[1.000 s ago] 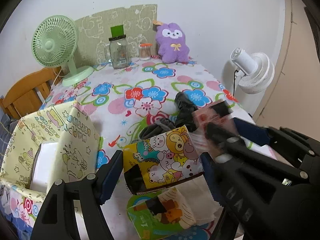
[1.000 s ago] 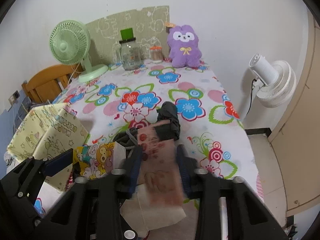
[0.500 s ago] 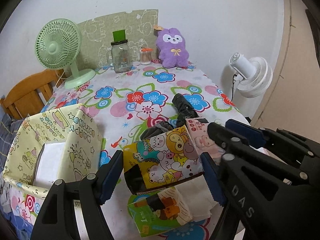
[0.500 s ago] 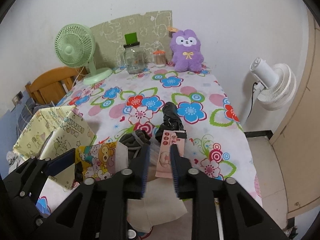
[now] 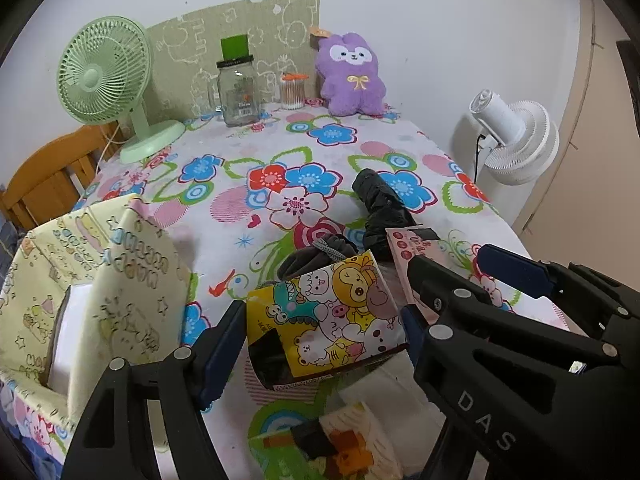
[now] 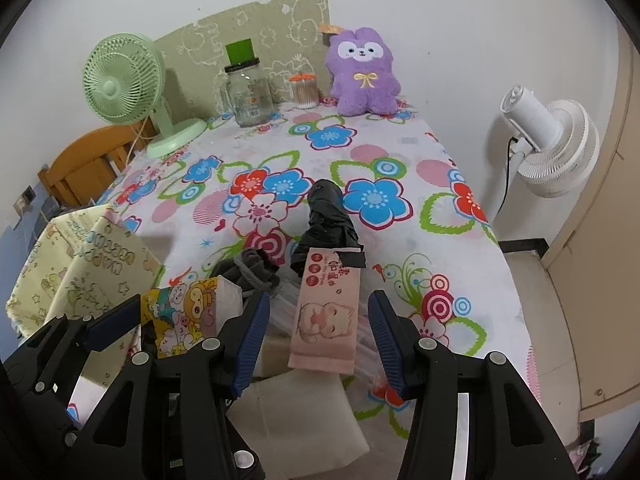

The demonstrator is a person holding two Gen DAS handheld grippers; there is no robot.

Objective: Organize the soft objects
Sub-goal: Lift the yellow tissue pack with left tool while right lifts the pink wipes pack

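My left gripper (image 5: pixel 322 330) is shut on a yellow cartoon-print tissue pack (image 5: pixel 328 316), also seen in the right wrist view (image 6: pixel 188 316). My right gripper (image 6: pixel 318 320) is open, its jaws wide on either side of a pink tissue pack (image 6: pixel 326 316) that lies on the flowered table (image 6: pixel 280 160). The pink pack (image 5: pixel 416 252) shows in the left wrist view too. A yellow fabric storage box (image 5: pixel 92 280) stands at the left, also in the right wrist view (image 6: pixel 80 264).
A folded black umbrella (image 6: pixel 328 220) and a grey pouch (image 6: pixel 248 268) lie just beyond the packs. A white tissue pack (image 6: pixel 304 412) and a green pack (image 5: pixel 340 440) lie near the front edge. A green fan (image 5: pixel 108 80), glass jar (image 5: pixel 238 92) and purple plush (image 5: pixel 352 76) stand at the back.
My right gripper has opened and let go of the pink tissue pack, which now lies on the table. My left gripper still holds the yellow pack.
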